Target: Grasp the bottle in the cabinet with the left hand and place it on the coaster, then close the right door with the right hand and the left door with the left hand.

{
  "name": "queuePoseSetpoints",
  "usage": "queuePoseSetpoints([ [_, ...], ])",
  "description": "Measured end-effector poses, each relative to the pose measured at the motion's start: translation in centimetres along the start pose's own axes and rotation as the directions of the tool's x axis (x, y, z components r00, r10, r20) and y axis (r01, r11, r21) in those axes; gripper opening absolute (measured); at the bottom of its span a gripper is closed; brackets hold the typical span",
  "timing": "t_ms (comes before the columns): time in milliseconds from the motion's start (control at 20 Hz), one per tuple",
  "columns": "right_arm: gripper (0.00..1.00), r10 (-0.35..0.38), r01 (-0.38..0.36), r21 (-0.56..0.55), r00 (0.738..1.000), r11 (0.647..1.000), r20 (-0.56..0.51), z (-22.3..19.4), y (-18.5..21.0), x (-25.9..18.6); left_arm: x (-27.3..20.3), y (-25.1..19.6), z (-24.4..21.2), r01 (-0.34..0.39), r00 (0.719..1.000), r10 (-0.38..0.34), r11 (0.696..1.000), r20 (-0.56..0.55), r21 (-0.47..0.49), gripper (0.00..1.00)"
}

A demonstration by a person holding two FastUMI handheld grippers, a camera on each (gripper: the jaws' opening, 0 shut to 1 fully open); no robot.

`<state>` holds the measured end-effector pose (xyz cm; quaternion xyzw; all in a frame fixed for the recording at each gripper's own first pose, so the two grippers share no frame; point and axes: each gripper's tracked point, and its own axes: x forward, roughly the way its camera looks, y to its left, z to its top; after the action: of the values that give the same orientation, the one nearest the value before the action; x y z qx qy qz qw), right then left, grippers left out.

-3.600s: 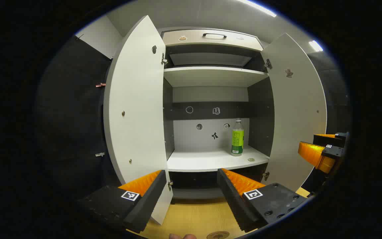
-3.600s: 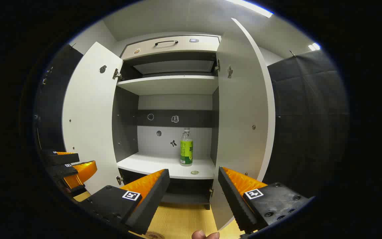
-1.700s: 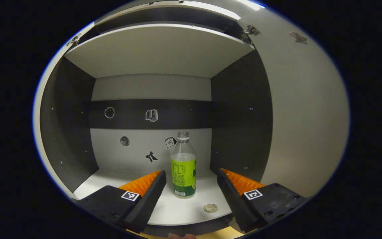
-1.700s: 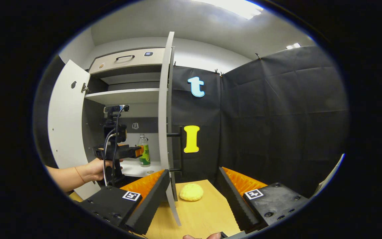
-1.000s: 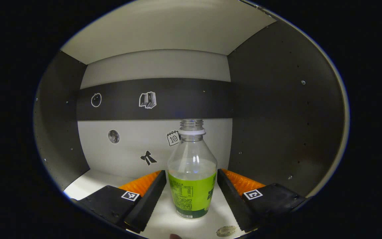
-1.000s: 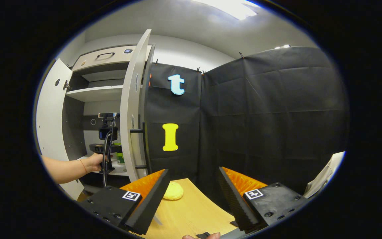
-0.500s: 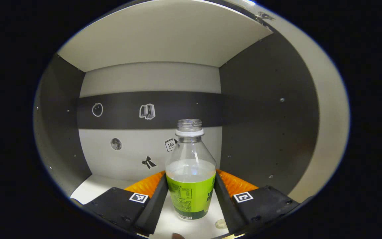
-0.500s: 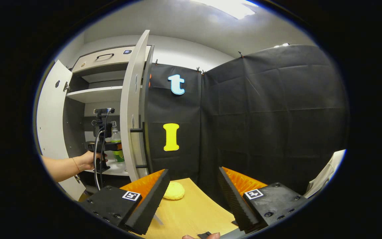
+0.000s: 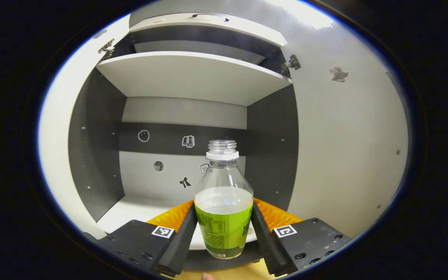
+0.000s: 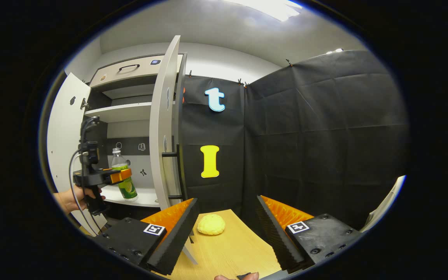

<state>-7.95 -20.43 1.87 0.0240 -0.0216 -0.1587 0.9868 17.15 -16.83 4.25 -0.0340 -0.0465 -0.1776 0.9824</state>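
Pinching the clear plastic bottle with the green label [image 9: 224, 217] between both fingers of the left gripper [image 9: 224, 237], one finger pressing on each side of the label band, neck and open mouth pointing straight up, long axis upright and crosswise to the fingers. Hanging clear of the white lower shelf [image 9: 138, 208], bottle base showing in front of the shelf's front edge, just at the mouth of the grey-and-white cabinet [image 9: 91, 155]. Seen from the right gripper view too: bottle [image 10: 123, 177] gripped by the left gripper [image 10: 117, 175], with a hand [image 10: 74, 198] on the handle, between the white left door [image 10: 62, 136] and the white right door [image 10: 165, 128], both standing wide open. Judging the coming move as a pull back and down toward the light wooden bench [image 10: 228, 249]; coaster not identifiable here, so landing spot uncertain. Room for backing out looking ample: door leaves well apart on either side, upper shelf [image 9: 193, 74] well above the bottle mouth; liquid inside calling for keeping it upright. Right gripper [image 10: 226, 229] hovering over the bench with fingers spread and holding nothing, a yellow bun-shaped object [image 10: 210, 224] lying between them farther off, the right door's edge nearer to this gripper.
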Motion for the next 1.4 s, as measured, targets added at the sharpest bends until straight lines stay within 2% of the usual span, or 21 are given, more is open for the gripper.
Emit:
queuePoseSetpoints([
  [250,0.98,0.022,-0.022,-0.002,1.000,1.000,0.009,0.4,0.9,0.3,-7.8,-0.6,-3.4,0.009,1.000,-0.009,1.000,0.001,0.001,0.78],
  [400,0.98,0.017,-0.017,-0.001,1.000,1.000,0.017,0.7,1.0,0.5,-12.0,-1.1,-6.8,0.011,1.000,-0.011,1.000,-0.008,-0.021,0.78],
  [700,0.98,0.005,-0.004,-0.013,0.999,1.000,0.033,1.3,1.2,0.2,-18.5,-2.0,-13.6,0.034,0.999,-0.034,0.999,-0.018,0.004,0.78],
  [900,0.98,-0.007,0.008,-0.022,0.999,1.000,0.054,2.0,1.5,0.0,-21.6,-2.5,-18.1,0.074,0.997,-0.073,0.996,-0.024,0.054,0.78],
  [1100,0.98,-0.030,0.033,-0.042,0.997,0.999,0.074,2.5,1.4,-0.3,-23.9,-2.2,-24.0,0.099,0.992,-0.097,0.995,-0.084,0.016,0.78],
  [1350,0.98,-0.059,0.062,-0.052,0.996,0.997,0.070,2.5,1.7,-0.7,-24.6,-2.5,-29.7,0.150,0.981,-0.145,0.988,-0.131,0.030,0.78],
  [1400,0.94,-0.063,0.067,-0.057,0.996,0.996,0.065,2.4,1.7,-0.8,-24.7,-2.6,-30.5,0.157,0.979,-0.154,0.987,-0.135,0.017,0.78],
])
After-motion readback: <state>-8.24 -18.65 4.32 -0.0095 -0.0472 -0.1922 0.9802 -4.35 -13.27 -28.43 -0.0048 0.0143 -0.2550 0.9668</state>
